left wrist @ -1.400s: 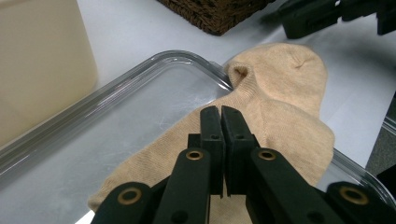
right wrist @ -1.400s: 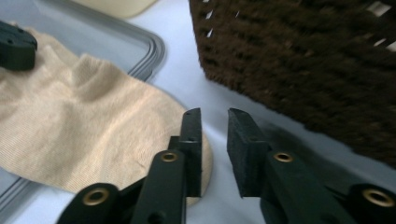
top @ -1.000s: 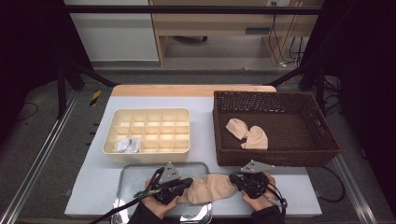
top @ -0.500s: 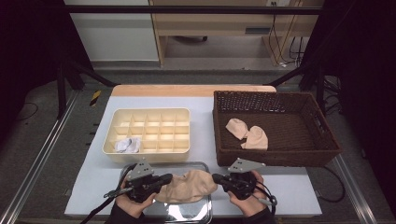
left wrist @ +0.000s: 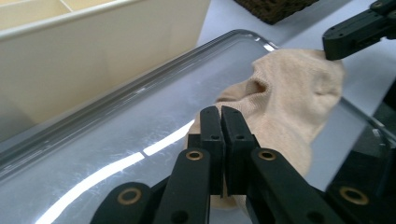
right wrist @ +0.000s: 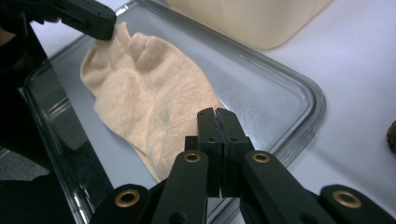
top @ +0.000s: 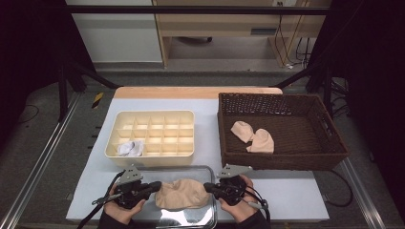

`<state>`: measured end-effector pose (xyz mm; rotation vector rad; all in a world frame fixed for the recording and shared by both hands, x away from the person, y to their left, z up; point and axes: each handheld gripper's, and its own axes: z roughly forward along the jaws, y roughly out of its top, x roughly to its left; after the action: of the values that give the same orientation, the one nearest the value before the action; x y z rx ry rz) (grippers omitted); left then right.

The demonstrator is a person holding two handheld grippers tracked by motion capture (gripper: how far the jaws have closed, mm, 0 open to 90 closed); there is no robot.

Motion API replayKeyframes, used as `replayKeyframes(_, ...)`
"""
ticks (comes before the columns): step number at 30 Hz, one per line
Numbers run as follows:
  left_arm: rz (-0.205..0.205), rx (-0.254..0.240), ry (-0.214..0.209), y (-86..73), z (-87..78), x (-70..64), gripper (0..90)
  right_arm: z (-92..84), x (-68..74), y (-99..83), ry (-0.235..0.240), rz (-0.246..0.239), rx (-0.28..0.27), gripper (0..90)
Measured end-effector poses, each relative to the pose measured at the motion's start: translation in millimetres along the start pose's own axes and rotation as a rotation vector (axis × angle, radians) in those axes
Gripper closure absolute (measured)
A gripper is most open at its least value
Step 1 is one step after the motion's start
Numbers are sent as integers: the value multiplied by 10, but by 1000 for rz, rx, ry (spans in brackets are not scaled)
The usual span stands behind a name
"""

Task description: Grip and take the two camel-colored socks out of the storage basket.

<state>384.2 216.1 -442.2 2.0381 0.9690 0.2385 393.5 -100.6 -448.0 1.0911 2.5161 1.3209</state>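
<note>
Both tongs are clamped on one beige knitted sock [top: 181, 194]: the left gripper [top: 154, 186] pinches its left end and the right gripper [top: 208, 187] its right end, each pair of black jaws pressed together on the fabric, so the sock hangs stretched between them over the clear shallow plastic tray [top: 200, 170] at the near edge of the pale grey table mat [top: 205, 109]. Around the tray, bare mat lies open to the right, in front of the dark brown woven rectangular basket [top: 334, 143], and a narrower strip runs to the left of the left hand. The cream plastic box divided into small square compartments [top: 150, 160] stands just behind the tray, leaving little room between them. The sock looks soft and crumpled, with a fold and a dark opening near its middle in the left gripper view [left wrist: 280, 93]. Two more beige socks [top: 253, 136] lie in the basket. A small white crumpled item [top: 130, 148] sits in the box's near-left compartment; what it is cannot be made out. The tray's near rim and both forearms are cut off at the bottom of the high view.
</note>
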Motion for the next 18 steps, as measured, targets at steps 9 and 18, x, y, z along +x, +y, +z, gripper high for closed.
replayKeyframes(9, 27, -17, 57, -17, 114, 41, 870, 117, 18, -85, -9, -14, 49, 899)
replayKeyframes(18, 40, -18, 101, -49, 129, 58, 669, 158, 30, -150, -19, -26, 41, 852)
